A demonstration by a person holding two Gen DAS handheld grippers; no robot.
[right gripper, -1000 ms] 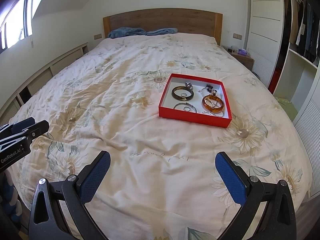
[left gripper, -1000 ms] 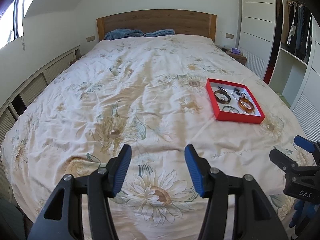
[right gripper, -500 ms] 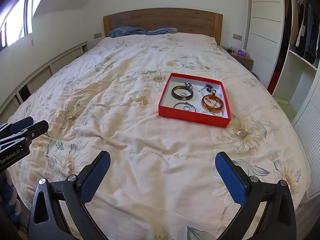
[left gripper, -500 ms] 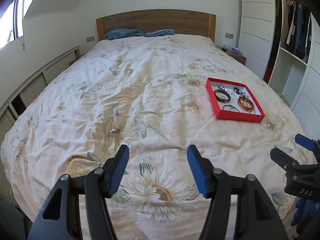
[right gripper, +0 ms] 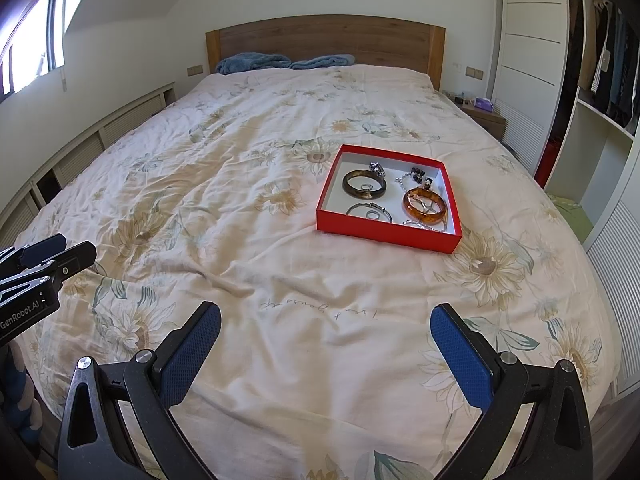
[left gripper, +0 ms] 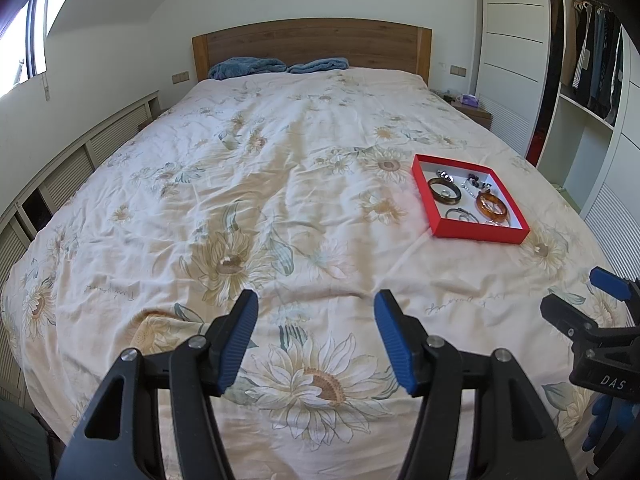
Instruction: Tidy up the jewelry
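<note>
A bed (right gripper: 240,240) under a cream sunflower quilt fills both views and spreads ahead of and beneath both grippers. Its wooden headboard (right gripper: 324,40) stands at the far end, well beyond either gripper, with blue pillows (right gripper: 256,62) against it. A wardrobe (right gripper: 600,60) with hanging clothes runs along the right side of the right gripper, and slatted cabinets (left gripper: 60,184) line the wall to the left of the left gripper.

The red tray (right gripper: 384,236) lies on the quilt ahead of the right gripper and a little to its right, well apart from its fingertips; from the left gripper it sits farther off, ahead and to the right (left gripper: 476,232).

The left gripper (left gripper: 316,316) hangs over the quilt near the foot of the bed, its jaws having just been opening, now fairly wide with nothing between them. The right gripper (right gripper: 326,328) hangs beside it, on its right, jaws spread wide and empty.

In the tray, a dark bangle (right gripper: 364,186) lies in the far left part, an amber bangle (right gripper: 425,205) in the right part, and a thin silver bangle (right gripper: 368,213) nearest the gripper. Small beads and a chain (right gripper: 412,178) lie near the far wall; their details are too small to tell.
</note>
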